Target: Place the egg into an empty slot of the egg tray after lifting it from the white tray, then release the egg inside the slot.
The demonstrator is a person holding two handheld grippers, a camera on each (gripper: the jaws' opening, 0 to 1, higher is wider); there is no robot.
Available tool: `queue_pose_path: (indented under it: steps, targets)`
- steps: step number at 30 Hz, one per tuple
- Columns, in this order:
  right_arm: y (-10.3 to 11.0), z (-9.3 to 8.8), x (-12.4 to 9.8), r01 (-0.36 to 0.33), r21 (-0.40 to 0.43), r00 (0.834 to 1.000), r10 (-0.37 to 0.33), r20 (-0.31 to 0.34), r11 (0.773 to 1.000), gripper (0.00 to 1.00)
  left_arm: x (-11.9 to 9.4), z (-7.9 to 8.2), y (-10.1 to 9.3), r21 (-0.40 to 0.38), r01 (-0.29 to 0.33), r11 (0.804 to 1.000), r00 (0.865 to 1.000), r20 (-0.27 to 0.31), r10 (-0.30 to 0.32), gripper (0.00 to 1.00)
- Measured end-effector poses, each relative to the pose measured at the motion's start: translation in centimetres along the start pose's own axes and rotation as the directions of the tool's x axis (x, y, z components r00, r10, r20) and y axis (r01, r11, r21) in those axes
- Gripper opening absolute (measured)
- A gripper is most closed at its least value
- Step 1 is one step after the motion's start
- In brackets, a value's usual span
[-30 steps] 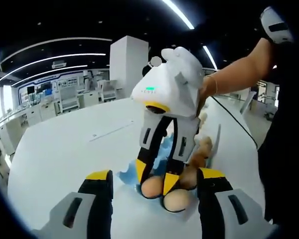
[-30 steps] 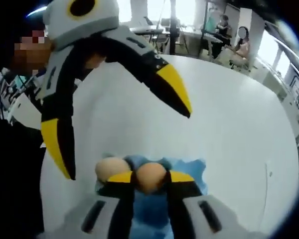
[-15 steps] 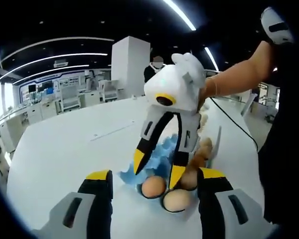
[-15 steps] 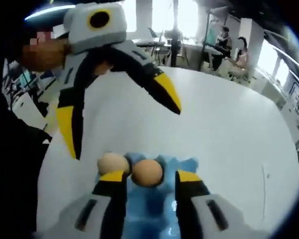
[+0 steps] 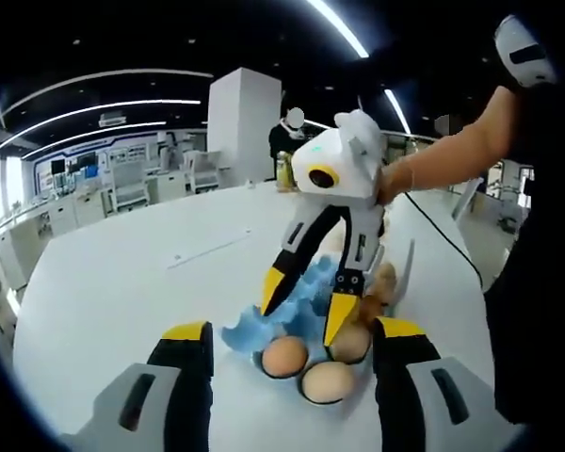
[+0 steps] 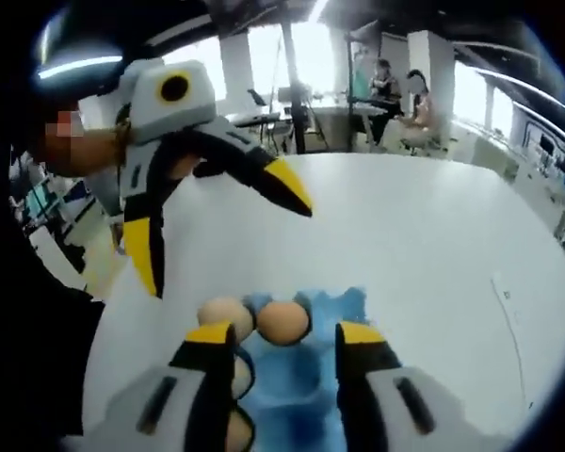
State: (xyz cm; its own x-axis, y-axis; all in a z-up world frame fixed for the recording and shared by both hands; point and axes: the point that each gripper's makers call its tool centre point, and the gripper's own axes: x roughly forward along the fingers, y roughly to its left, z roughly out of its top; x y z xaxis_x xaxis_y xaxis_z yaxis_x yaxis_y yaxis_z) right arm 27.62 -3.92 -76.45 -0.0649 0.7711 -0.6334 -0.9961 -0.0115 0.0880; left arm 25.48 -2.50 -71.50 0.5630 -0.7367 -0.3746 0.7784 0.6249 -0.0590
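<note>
White tabletop [image 5: 113, 282] carries a blue egg tray [image 6: 306, 377]. Egg [image 6: 283, 322] sits in a tray slot, just ahead of the right tongs [image 6: 284, 337], on the line between the two jaws. Right tongs: jaws apart, clear of the egg on both sides. Left tongs [image 5: 289, 334]: jaws apart, empty, hovering near the tray edge. Judgement: egg placed and let go; right tongs are nearer, and only need to back straight off.
</note>
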Motion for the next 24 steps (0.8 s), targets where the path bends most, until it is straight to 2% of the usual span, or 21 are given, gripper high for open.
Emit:
queue_pose_path:
  steps: [3,7,10,12,16,19,21,24]
  targets:
    - [-0.3,-0.3,-0.2,0.020,0.017,1.000,-0.019,-0.009,1.000,0.48,0.0,0.1,0.0,0.008,0.008,1.000,1.000,-0.001,-0.008,0.70]
    - [-0.3,0.2,-0.6,0.028,0.040,0.999,-0.029,0.037,0.999,0.53,-0.1,0.4,0.1,0.013,0.012,1.000,1.000,0.003,-0.012,0.70]
    - [0.0,1.2,-0.9,0.020,0.059,0.992,-0.027,0.120,0.998,0.56,-0.2,0.7,0.2,0.013,0.009,1.000,1.000,0.001,-0.009,0.70]
    - [0.0,0.9,-1.2,0.024,0.079,0.993,-0.033,0.117,0.997,0.56,-0.2,0.9,0.0,0.014,0.012,1.000,1.000,0.002,-0.012,0.70]
    - [0.0,0.2,-2.0,0.034,0.068,0.992,-0.042,0.121,0.997,0.55,-0.3,1.0,0.3,0.025,-0.002,1.000,1.000,-0.009,0.003,0.70]
    - [-0.6,-0.6,-3.0,0.070,0.085,0.990,-0.080,0.119,0.994,0.50,-0.3,1.5,0.2,0.029,-0.004,1.000,1.000,0.002,0.004,0.69]
    - [-0.8,-1.0,-3.9,0.077,0.115,0.987,-0.093,0.134,0.990,0.51,-0.1,1.5,0.2,0.035,-0.003,0.999,1.000,-0.006,0.003,0.69]
    - [-0.9,-2.4,-5.2,0.100,0.131,0.986,-0.116,0.122,0.986,0.51,0.0,1.8,0.3,0.030,-0.010,0.999,1.000,0.003,0.010,0.69]
